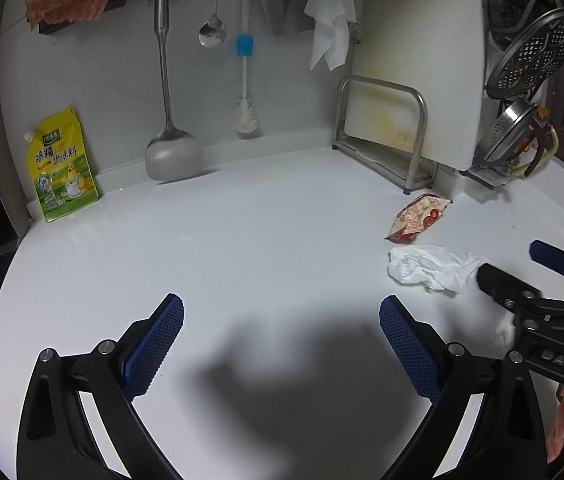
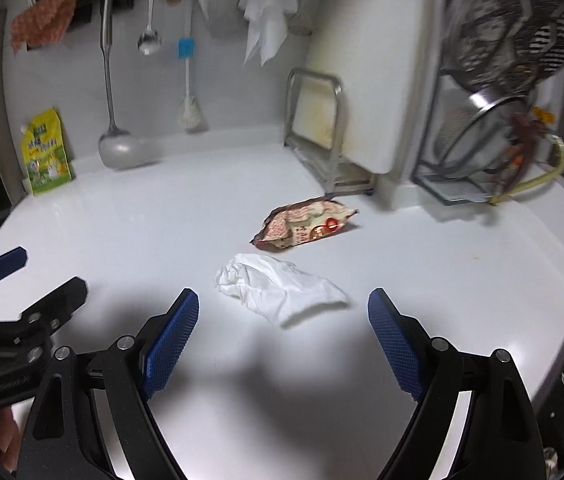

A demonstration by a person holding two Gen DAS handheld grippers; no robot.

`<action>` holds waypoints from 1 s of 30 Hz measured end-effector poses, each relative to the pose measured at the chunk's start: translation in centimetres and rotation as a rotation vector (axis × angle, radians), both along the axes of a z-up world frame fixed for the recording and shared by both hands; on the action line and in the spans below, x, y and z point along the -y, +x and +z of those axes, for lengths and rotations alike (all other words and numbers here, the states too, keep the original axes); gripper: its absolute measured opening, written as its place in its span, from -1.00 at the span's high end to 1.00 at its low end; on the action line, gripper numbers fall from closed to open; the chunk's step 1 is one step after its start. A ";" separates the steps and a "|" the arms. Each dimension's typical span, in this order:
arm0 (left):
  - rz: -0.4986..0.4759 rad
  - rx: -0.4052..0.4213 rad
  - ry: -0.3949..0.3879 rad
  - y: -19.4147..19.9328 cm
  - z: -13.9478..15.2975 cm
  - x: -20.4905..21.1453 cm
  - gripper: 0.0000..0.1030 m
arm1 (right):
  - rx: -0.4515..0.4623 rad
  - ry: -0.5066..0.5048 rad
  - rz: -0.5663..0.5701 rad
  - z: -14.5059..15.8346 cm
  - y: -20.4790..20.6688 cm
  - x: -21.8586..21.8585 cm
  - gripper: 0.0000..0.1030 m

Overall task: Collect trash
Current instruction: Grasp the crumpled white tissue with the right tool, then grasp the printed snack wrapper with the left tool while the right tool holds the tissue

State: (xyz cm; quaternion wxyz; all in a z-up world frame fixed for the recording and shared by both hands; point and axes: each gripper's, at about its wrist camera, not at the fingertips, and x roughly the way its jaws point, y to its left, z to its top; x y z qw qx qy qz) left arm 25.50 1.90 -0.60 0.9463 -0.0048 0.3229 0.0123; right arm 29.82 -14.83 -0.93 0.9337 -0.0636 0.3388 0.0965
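Note:
A crumpled white tissue point(image 2: 278, 286) lies on the white counter just beyond my right gripper point(image 2: 284, 312), whose jaws stand wide open and empty. Behind the tissue lies a red-and-cream snack wrapper point(image 2: 306, 224). In the left wrist view the tissue point(image 1: 434, 266) and the wrapper point(image 1: 418, 216) lie to the right. My left gripper point(image 1: 282, 316) is open over bare counter with nothing between its blue pads. The right gripper point(image 1: 522, 272) shows at the right edge, beside the tissue. The left gripper point(image 2: 38, 276) shows at the left edge of the right wrist view.
A yellow seasoning pouch point(image 1: 62, 168) stands at the back left. A spatula point(image 1: 172, 148), spoon, brush and white cloth point(image 1: 330, 20) hang on the wall. A metal rack point(image 1: 386, 136) holds a white cutting board point(image 1: 422, 52). A dish rack with strainers point(image 2: 494, 120) stands at right.

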 end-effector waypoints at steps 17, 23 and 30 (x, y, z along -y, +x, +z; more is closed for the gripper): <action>-0.023 -0.018 -0.021 0.4 -0.6 -0.2 -0.87 | -0.213 -0.093 0.028 -5.5 8.0 -2.9 -0.59; -0.033 -0.032 -0.022 0.8 -0.7 0.3 -0.87 | -0.217 -0.047 0.049 -5.5 8.0 -2.4 0.28; -0.071 -0.051 -0.056 2.8 -0.3 2.2 -0.87 | -0.160 0.034 0.019 -4.0 5.7 1.4 0.56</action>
